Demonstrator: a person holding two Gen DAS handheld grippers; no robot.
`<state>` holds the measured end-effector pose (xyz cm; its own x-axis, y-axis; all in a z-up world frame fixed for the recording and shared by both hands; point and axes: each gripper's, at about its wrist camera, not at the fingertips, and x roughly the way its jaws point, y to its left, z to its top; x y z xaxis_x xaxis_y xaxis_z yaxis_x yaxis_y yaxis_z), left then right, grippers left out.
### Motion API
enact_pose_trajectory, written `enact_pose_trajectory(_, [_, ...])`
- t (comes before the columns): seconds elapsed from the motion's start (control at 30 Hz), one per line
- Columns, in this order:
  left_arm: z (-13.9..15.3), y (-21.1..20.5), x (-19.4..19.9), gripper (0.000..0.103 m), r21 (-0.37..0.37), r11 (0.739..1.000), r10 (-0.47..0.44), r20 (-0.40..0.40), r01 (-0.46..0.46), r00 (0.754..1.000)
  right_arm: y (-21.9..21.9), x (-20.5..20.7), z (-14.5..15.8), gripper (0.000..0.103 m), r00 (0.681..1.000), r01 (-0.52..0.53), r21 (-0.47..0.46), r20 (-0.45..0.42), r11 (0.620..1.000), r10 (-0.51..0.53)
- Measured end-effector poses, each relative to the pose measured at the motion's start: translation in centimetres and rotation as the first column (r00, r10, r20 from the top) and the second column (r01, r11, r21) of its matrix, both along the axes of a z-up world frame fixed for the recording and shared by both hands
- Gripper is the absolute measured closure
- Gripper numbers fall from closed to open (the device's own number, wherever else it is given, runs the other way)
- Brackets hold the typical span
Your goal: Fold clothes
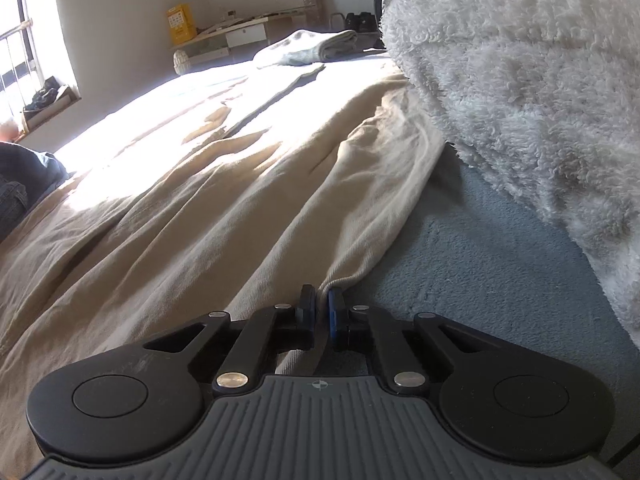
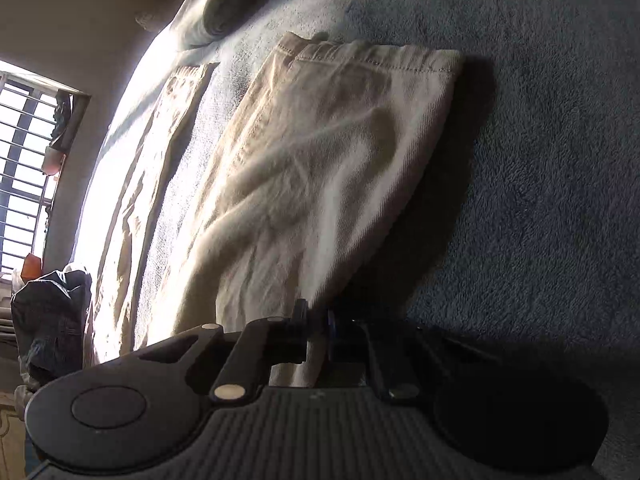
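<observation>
Lying spread across a grey-blue fleece bed cover point(image 1: 480, 264), a pair of beige trousers point(image 1: 208, 208) occupies most of the left wrist view, its cloth creased in long ridges that run from near to far. The left gripper point(image 1: 322, 312) has its jaws drawn together on a near edge of the trousers, a thin pinch of beige cloth showing between the dark pad and the blue pad. To the right, a white fleecy sleeve point(image 1: 520, 92) hangs over the bed cover. At the far end of the bed lies a folded pale towel point(image 1: 312, 46); beyond it stand a low shelf point(image 1: 236, 36) and a yellow box point(image 1: 181, 24) against the wall. Dark denim clothing point(image 1: 24, 188) lies at the left edge.

From the right wrist, one stitched trouser-leg hem point(image 2: 360, 60) lies at the far end of a leg that rises off the cover toward the right gripper point(image 2: 318, 320), whose jaws are likewise clamped on the beige cloth. The second leg point(image 2: 160, 152) lies flat to the left, in strong sunlight. A barred window point(image 2: 24, 152) is at far left, with a dark bundle point(image 2: 52, 320) below it.
</observation>
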<state>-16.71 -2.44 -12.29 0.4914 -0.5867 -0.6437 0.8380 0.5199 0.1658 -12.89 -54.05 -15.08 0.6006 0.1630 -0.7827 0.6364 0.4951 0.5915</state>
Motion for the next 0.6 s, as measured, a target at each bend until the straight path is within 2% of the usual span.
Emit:
enact_pose_trajectory(0.07, [0.6, 0.6, 0.1, 0.1, -0.034, 0.999, 0.019, -0.038, -0.021, 0.999, 0.2, -0.5, 1.0, 0.097, 1.0, -0.001, -0.019, 0.018, 1.0, 0.001])
enact_pose_trajectory(0.17, [1.8, 2.1, 0.9, 0.101, -0.124, 0.992, 0.015, -0.178, -0.037, 0.984, 0.5, -1.5, 2.5, 0.097, 1.0, -0.015, -0.041, 0.02, 0.999, 0.016])
enact_pose_trajectory(0.2, [2.0, 2.5, 1.0, 0.101, -0.141, 0.989, 0.007, -0.203, -0.037, 0.979, 0.4, -1.8, 2.7, 0.098, 1.0, -0.015, -0.037, 0.01, 0.999, 0.015])
enact_pose_trajectory(0.37, [1.1, 2.1, 1.1, 0.101, -0.106, 0.994, -0.024, -0.249, -0.003, 0.968, -0.2, -1.8, 0.6, 0.097, 0.998, -0.009, -0.014, -0.066, 1.0, 0.008])
enact_pose_trajectory(0.47, [0.3, 1.8, 1.2, 0.099, -0.094, 0.995, -0.015, -0.276, -0.012, 0.961, -0.2, -1.5, -0.1, 0.095, 0.996, -0.033, -0.036, -0.079, 0.999, 0.03])
enact_pose_trajectory(0.53, [0.2, 2.3, 1.3, 0.096, -0.12, 0.992, -0.007, -0.317, -0.033, 0.948, -0.9, -1.8, 0.3, 0.09, 0.997, -0.023, -0.021, -0.08, 1.0, 0.021])
enact_pose_trajectory(0.6, [0.4, 3.1, 1.5, 0.092, -0.141, 0.989, -0.007, -0.355, -0.046, 0.935, -2.0, -2.4, 1.1, 0.08, 0.997, 0.001, -0.032, -0.082, 0.999, -0.004])
